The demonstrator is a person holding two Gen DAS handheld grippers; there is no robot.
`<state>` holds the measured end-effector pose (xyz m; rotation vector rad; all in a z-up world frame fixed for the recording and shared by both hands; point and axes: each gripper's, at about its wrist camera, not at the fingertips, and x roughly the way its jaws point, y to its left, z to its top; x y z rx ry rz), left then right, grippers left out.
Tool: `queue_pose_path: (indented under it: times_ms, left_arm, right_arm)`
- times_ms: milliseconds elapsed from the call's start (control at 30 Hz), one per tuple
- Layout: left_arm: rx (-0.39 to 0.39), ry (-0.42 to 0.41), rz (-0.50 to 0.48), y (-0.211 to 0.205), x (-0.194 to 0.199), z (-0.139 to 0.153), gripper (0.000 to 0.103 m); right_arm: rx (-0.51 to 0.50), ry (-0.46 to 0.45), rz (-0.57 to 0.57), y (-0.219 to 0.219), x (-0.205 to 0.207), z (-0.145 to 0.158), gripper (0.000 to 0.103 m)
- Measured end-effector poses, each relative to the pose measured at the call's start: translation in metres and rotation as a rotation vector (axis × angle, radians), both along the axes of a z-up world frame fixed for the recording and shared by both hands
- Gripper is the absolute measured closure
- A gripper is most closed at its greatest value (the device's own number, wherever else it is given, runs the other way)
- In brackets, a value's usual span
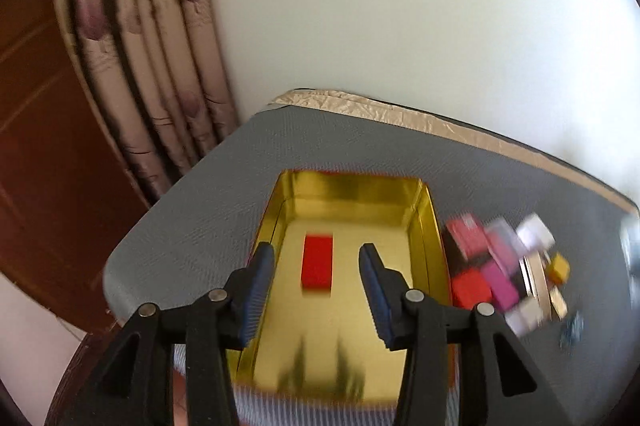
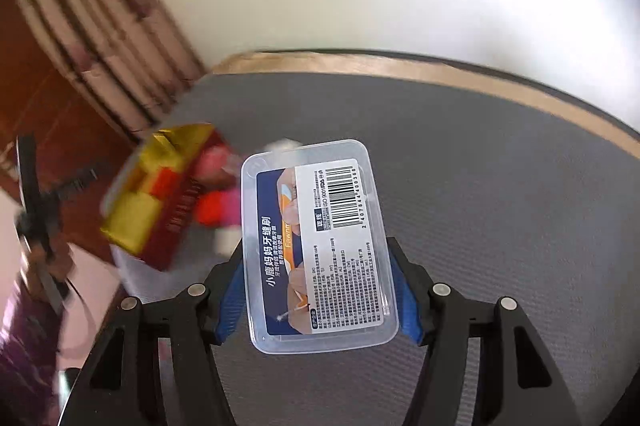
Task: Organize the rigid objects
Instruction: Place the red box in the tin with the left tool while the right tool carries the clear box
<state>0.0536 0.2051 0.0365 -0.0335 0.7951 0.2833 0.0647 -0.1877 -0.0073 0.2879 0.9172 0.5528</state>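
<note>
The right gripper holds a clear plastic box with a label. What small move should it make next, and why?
Probably carry the clear plastic box leftward toward the gold tin. The right gripper is shut on it above bare grey mat, while the tin holds only a red block with room beside it. The left gripper hangs open over the tin.

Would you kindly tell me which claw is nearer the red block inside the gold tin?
Left. The left claw hangs open directly over the red block; the right claw holds a clear plastic box away from the gold tin.
</note>
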Motion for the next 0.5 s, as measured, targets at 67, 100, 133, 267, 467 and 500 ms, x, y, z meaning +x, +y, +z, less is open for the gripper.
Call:
queue_pose_path:
  times_ms: [67, 100, 133, 267, 467, 500]
  left_arm:
    - [0.013, 0.005, 0.002, -0.006, -0.028, -0.005, 0.054]
    - [0.012, 0.007, 0.012, -0.007, -0.04, -0.008, 0.052]
    - [0.015, 0.012, 0.021, -0.008, -0.048, -0.01, 0.051]
    - [-0.033, 0.073, 0.068, -0.006, -0.082, -0.027, 0.051]
    - [-0.131, 0.053, 0.132, 0.017, -0.102, -0.033, 0.051]
    - [-0.138, 0.034, 0.138, 0.02, -0.104, -0.032, 0.051]
  right_arm:
    - [0.031, -0.01, 0.072, 0.035, 0.008, 0.019, 0.044]
    - [0.046, -0.011, 0.098, 0.049, 0.011, 0.026, 0.044]
    - [0.065, -0.009, 0.137, 0.07, 0.016, 0.034, 0.044]
    - [0.061, -0.006, 0.228, 0.15, 0.044, 0.045, 0.044]
    - [0.022, 0.08, 0.26, 0.238, 0.097, 0.017, 0.044]
    - [0.003, 0.085, 0.258, 0.248, 0.102, 0.011, 0.044]
